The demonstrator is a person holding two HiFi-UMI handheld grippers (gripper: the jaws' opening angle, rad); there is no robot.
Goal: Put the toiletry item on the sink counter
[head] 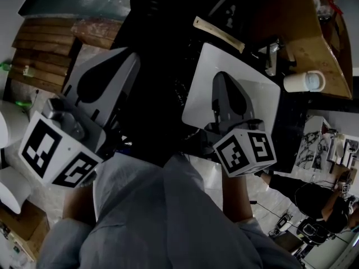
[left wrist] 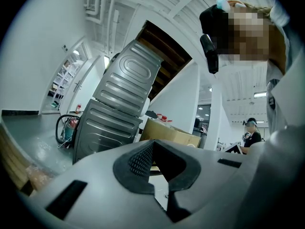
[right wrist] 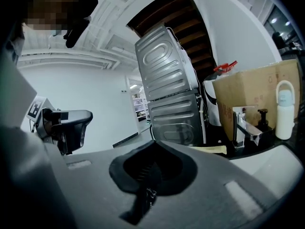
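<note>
Finds the white toiletry bottle (right wrist: 285, 109) upright at the far right of the dark desk (right wrist: 274, 141), just in front of a cardboard box (right wrist: 248, 97) and well apart from both grippers. Shows a dark pump dispenser (right wrist: 262, 118) just left of the bottle and, left again, a chrome faucet (right wrist: 245, 125). Shows a flat beige strip (right wrist: 209, 149) lying on the desk left of the faucet. Puts two ribbed metal appliances (right wrist: 169, 94), stacked one on the other, beyond the desk's left end under a dark wooden ceiling panel. Has the right gripper (right wrist: 155, 147) near the desk, aimed toward the appliances with the bottle off to its right, jaws pressed together and pinching nothing. Has the left gripper (left wrist: 152, 149) further left, away from the desk, also pressed together with nothing between the pads, and pointed at the same metal stack. Shows, in the head view, both grippers side by side over a dark area, each marker cube on the near side and grey sleeves (head: 157, 217) below. Shows another person (head: 331, 206) in dark clothing at the near right, away from the desk.
</note>
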